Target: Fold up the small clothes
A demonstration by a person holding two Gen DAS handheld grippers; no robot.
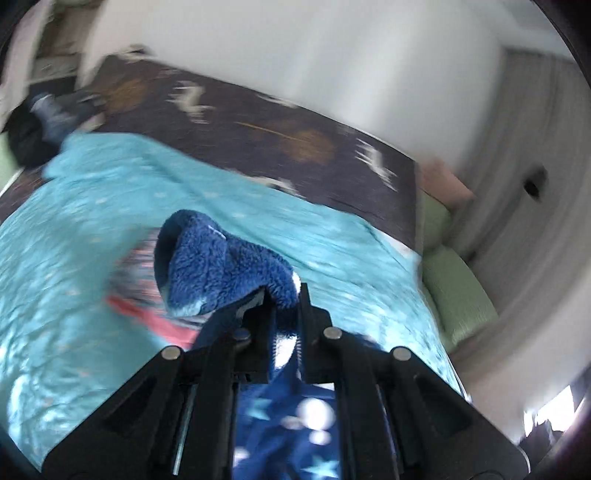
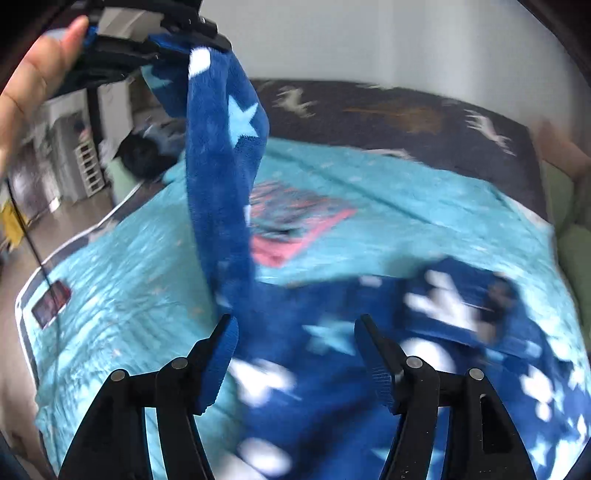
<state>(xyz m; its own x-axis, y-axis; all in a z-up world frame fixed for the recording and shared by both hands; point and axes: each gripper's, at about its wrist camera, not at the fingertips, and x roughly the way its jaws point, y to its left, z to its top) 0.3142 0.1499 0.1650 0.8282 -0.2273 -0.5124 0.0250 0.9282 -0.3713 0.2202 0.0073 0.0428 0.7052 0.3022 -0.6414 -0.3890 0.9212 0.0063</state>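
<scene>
A dark blue fleece garment with white and light blue stars (image 2: 332, 369) lies on the turquoise bedspread (image 2: 129, 295). My left gripper (image 1: 282, 295) is shut on a fuzzy blue part of it (image 1: 221, 266) and holds it lifted. In the right wrist view that gripper (image 2: 162, 33) is at the top left with a long blue strip (image 2: 225, 166) hanging from it. My right gripper (image 2: 295, 328) is open just above the garment and holds nothing.
A folded striped piece with a pink edge (image 2: 291, 221) lies on the bedspread behind the garment. A dark patterned blanket (image 2: 406, 110) covers the far end of the bed. A dark phone-like item with a cable (image 2: 51, 301) lies at the left edge. Green cushions (image 1: 458, 295) line the right side.
</scene>
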